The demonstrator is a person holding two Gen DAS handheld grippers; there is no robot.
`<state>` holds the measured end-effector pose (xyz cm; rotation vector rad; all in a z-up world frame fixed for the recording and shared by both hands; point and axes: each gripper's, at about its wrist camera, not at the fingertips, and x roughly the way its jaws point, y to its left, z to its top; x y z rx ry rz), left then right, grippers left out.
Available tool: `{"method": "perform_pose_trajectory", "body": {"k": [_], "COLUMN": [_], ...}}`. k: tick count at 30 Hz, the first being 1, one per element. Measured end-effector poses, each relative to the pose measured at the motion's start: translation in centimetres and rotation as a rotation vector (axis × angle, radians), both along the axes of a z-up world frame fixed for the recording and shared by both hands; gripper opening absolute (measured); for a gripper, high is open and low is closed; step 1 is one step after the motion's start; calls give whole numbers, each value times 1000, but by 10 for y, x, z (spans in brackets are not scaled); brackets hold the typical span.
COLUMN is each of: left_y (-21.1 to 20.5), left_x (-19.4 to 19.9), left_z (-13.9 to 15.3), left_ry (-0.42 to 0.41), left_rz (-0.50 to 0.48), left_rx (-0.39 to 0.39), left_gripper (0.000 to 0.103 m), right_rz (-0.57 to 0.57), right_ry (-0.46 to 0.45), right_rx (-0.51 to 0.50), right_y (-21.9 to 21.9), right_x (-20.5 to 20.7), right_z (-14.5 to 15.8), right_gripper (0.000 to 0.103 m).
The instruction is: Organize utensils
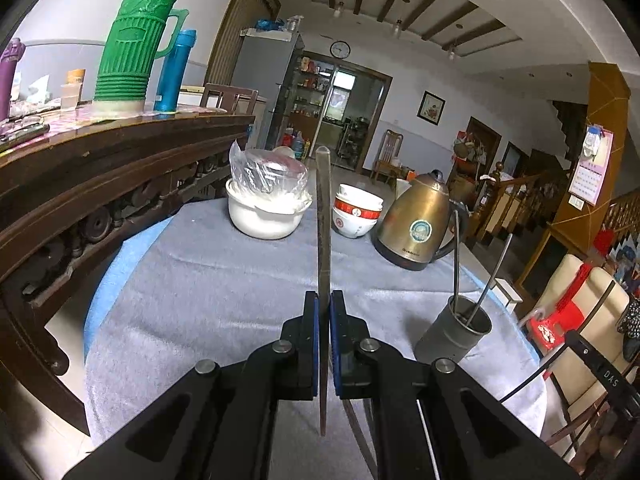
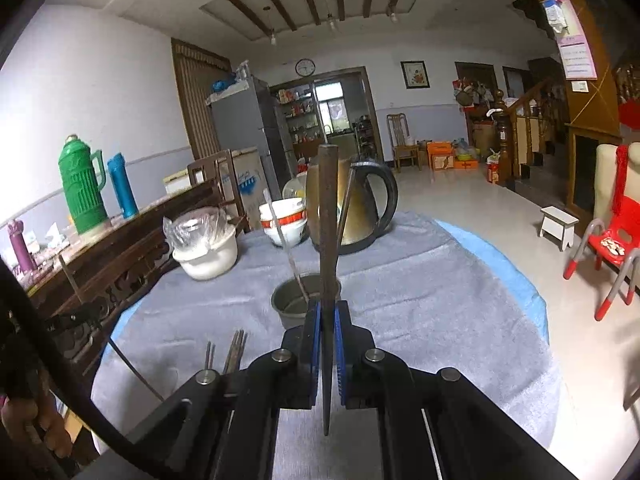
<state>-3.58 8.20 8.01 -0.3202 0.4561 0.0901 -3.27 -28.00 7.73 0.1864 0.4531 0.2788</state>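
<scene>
Left wrist cam: left gripper (image 1: 324,312) clamped tight on a chopstick (image 1: 322,216), stick pointing up over the grey cloth (image 1: 208,280). Metal cup (image 1: 454,336) w/ two chopsticks sits to the right. Right wrist cam: right gripper (image 2: 329,320) pinching another chopstick (image 2: 328,216), just short of the cup (image 2: 288,304); kettle (image 2: 360,208) behind.

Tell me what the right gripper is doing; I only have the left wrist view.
Observer: The right gripper is shut on a dark chopstick.
Operator: Say where the holder sits from it.
Observer: The holder stands just ahead of its fingers, partly behind the chopstick.
Operator: Report anything loose nearby.
Observer: A few spare sticks lie on the cloth, left of the gripper in that view.
</scene>
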Motion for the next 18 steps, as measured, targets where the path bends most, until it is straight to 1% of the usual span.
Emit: {"method": "perform_pose_trajectory", "body": {"k": [4,9,18], "left_y": [-1,-3,-1], "left_x": [1,-2,-6], "left_z": [2,4,17], "left_ry": [8,7,-26], "left_rz": [5,16,14], "left_rx": [0,8,-13], "left_gripper": [5,5,5], "right_rz": [6,24,43], "right_ry": [-14,-4,-18], "right_rx": [11,28,38], "right_y": [-2,-2,0], "right_x": [0,0,-1], "right_z": [4,0,7], "right_gripper": [7,7,7]}}
